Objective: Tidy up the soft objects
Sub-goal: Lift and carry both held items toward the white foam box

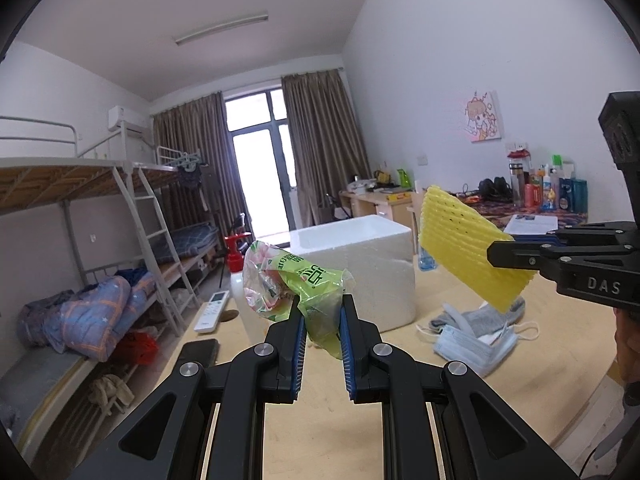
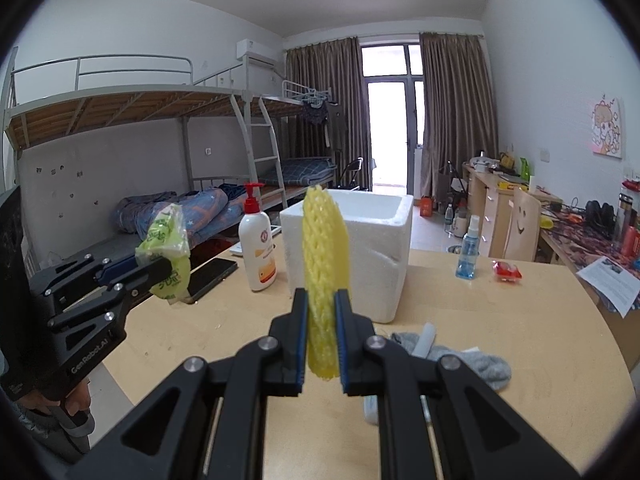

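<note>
My left gripper (image 1: 321, 320) is shut on a crumpled green plastic bag (image 1: 298, 286) and holds it above the table; the bag also shows in the right wrist view (image 2: 168, 246). My right gripper (image 2: 322, 324) is shut on a yellow foam net sleeve (image 2: 325, 264), held upright above the table; the sleeve also shows in the left wrist view (image 1: 464, 256). A white foam box (image 1: 360, 264) stands open just behind both held things, and shows in the right wrist view (image 2: 352, 248). Grey socks (image 2: 472, 360) and blue face masks (image 1: 468, 346) lie on the table.
On the wooden table (image 2: 520, 320) stand a lotion pump bottle (image 2: 258, 248) and a blue spray bottle (image 2: 468, 252). A phone (image 2: 212, 274), a remote (image 1: 212, 312) and a red packet (image 2: 507, 271) lie there. Bunk beds stand left, cluttered desks right.
</note>
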